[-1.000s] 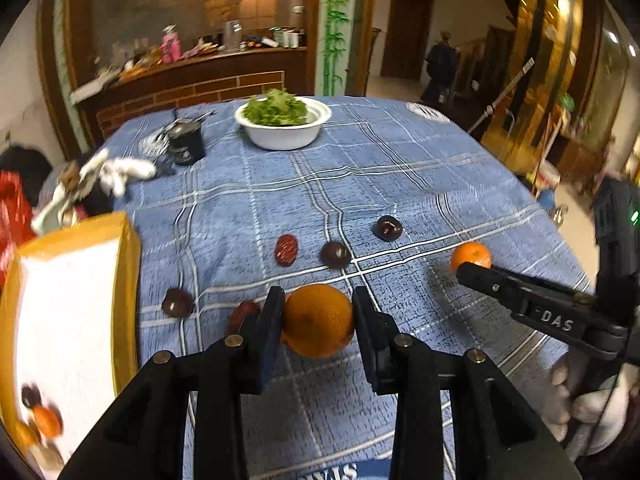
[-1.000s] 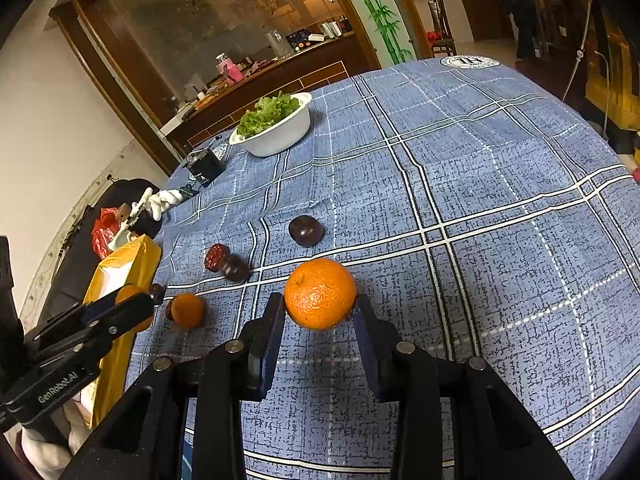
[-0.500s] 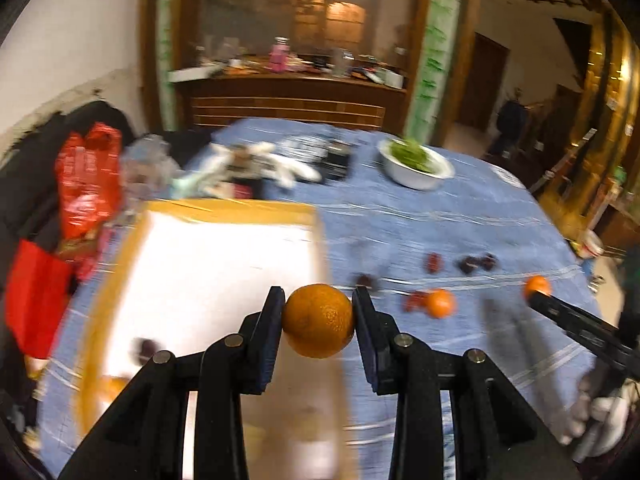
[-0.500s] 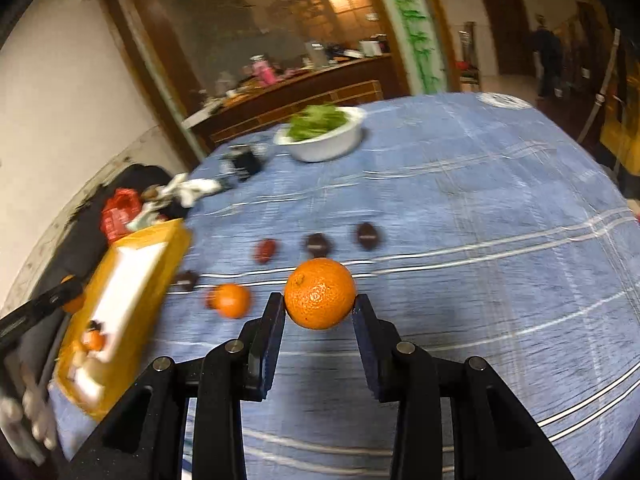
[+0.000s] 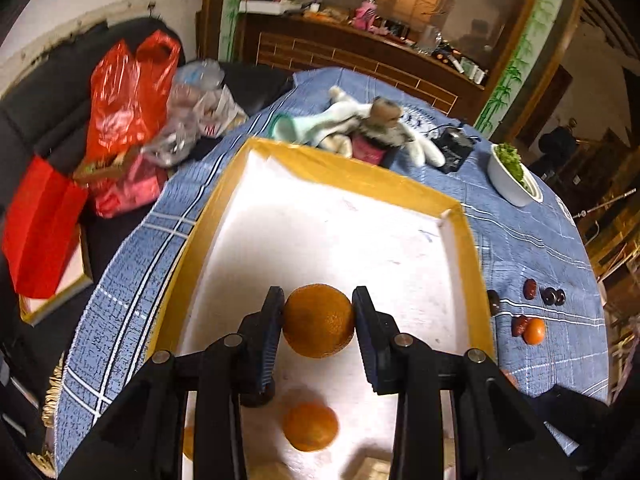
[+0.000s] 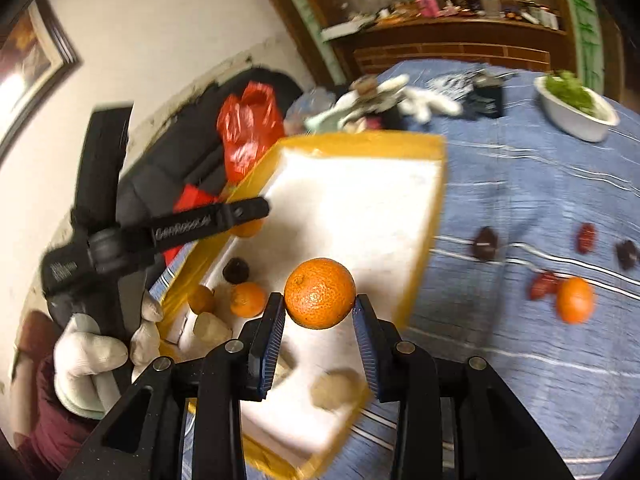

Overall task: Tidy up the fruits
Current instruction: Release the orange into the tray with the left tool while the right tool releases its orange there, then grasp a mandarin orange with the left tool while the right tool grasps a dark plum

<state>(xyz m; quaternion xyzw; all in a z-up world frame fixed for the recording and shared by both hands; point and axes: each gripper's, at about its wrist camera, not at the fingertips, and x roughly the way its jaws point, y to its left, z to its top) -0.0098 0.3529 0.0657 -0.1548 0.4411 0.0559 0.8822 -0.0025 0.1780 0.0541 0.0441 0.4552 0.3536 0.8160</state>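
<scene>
Item: we now hold both grippers over the yellow-rimmed tray (image 5: 466,240), having carried them off the blue tablecloth (image 5: 532,240), left gripper (image 5: 318,322) pinching an orange (image 5: 318,320), right gripper (image 6: 320,312) pinching a mandarin (image 6: 320,294), both ready for release among the fruit in the tray.

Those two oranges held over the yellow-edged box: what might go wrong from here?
1. Each tool grips its orange only at the sides: the left tool holds the left orange, the right tool holds the right orange. Either round fruit might slip out.
2. Both tools converge over one white box, so they might bump.
3. Dropped from height, an orange could strike the orange already inside or roll off.
</scene>
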